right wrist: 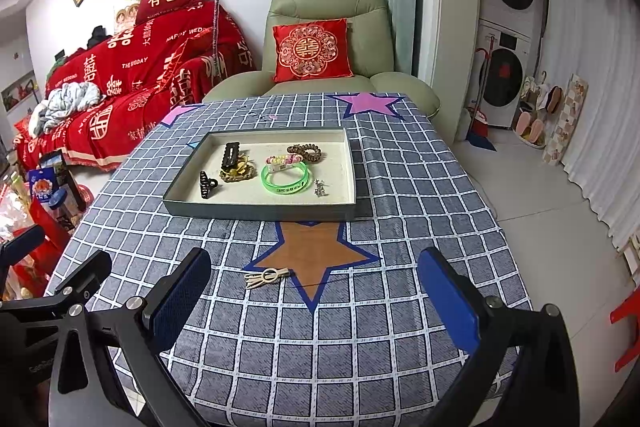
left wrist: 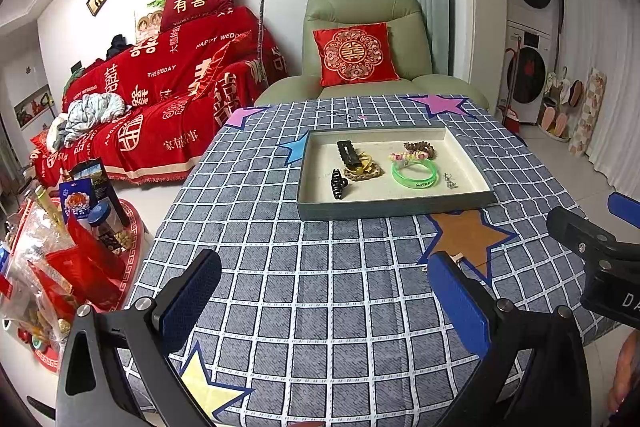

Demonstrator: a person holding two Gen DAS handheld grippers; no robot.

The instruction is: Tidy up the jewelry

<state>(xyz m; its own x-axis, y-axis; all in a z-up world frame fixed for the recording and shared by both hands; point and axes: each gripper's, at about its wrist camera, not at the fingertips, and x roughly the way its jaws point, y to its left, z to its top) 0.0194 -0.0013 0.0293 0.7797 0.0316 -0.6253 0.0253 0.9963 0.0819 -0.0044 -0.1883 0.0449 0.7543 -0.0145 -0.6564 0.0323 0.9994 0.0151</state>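
A shallow grey tray (left wrist: 394, 209) (right wrist: 256, 213) lies on the checked tablecloth. It holds a green bangle (left wrist: 415, 174) (right wrist: 286, 181), a black claw clip (left wrist: 339, 183) (right wrist: 208, 183), a black flat clip (left wrist: 348, 153) (right wrist: 231, 155), a braided tan band (right wrist: 238, 174), a brown coil tie (right wrist: 306, 151), a pastel bead bracelet (right wrist: 283, 159) and small silver earrings (left wrist: 450, 181) (right wrist: 320, 188). A cream hair clip (right wrist: 266, 277) lies on the cloth at the brown star, outside the tray. My left gripper (left wrist: 332, 301) and right gripper (right wrist: 316, 301) both stand open and empty, near the table's front.
A green armchair (left wrist: 360, 27) with a red cushion stands behind the table. A red-covered sofa (left wrist: 160, 87) is at the left, with snack bags and jars (left wrist: 60, 247) on the floor. Washing machines (right wrist: 508, 27) and slippers are at the right. A red stool (right wrist: 628, 323) is at the right edge.
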